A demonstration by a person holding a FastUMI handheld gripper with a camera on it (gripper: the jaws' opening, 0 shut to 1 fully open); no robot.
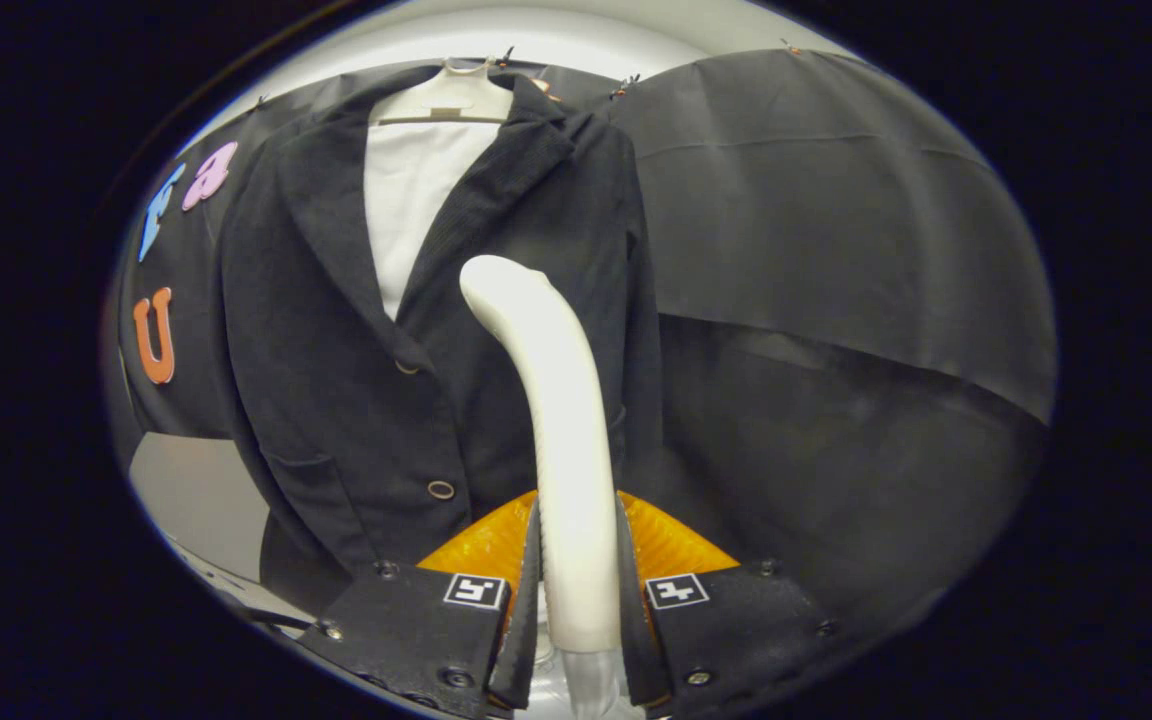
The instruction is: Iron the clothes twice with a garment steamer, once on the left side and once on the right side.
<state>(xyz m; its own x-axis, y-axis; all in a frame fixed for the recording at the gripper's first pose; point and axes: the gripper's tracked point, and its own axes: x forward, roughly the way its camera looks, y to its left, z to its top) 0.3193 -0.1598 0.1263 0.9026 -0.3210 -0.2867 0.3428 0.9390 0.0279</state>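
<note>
We've got the gripper clamped w/ both fingers on the steamer, whose neck rises straight ahead and blocks the middle. Just beyond it the dark jacket hangs on a hanger, so no way thru there. Open room lies to the jacket's right, in front of the booth wall.

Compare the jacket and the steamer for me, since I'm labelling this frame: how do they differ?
The jacket is dark cloth; the steamer is pale and smooth. The jacket hangs on a hanger; the steamer is clamped in the gripper. The jacket is wide, the steamer slim and curved.
</note>
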